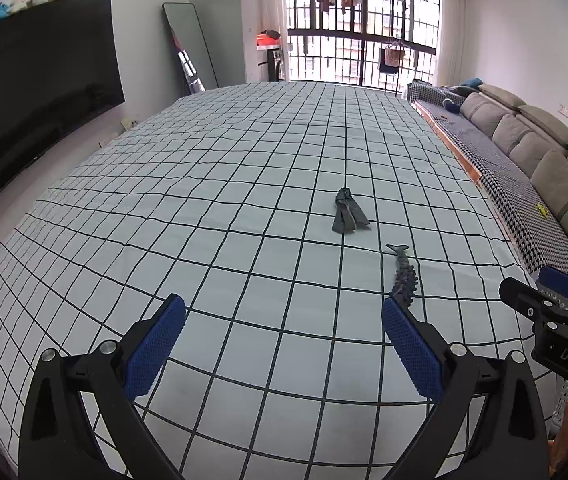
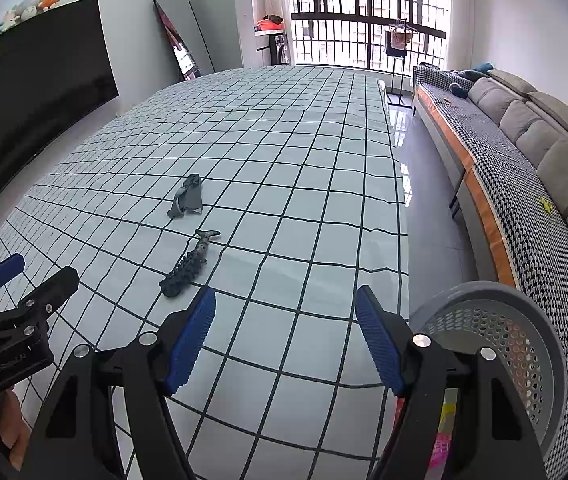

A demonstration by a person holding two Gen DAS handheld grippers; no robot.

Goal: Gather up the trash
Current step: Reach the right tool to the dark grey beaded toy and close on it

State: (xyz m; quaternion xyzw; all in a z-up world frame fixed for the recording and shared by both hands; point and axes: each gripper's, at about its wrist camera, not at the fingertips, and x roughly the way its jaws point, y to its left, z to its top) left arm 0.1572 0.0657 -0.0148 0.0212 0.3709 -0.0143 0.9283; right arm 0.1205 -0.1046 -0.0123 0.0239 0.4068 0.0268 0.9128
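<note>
Fingers of the left gripper (image 1: 284, 320) and right gripper (image 2: 286, 312) stand apart, empty, above the grid-patterned table (image 2: 304, 208). A dark toy fish (image 2: 187, 266) lies just beyond the right gripper; a crumpled grey scrap (image 2: 187, 197) lies farther back. A perforated grey basket (image 2: 496, 320) stands at right.
</note>
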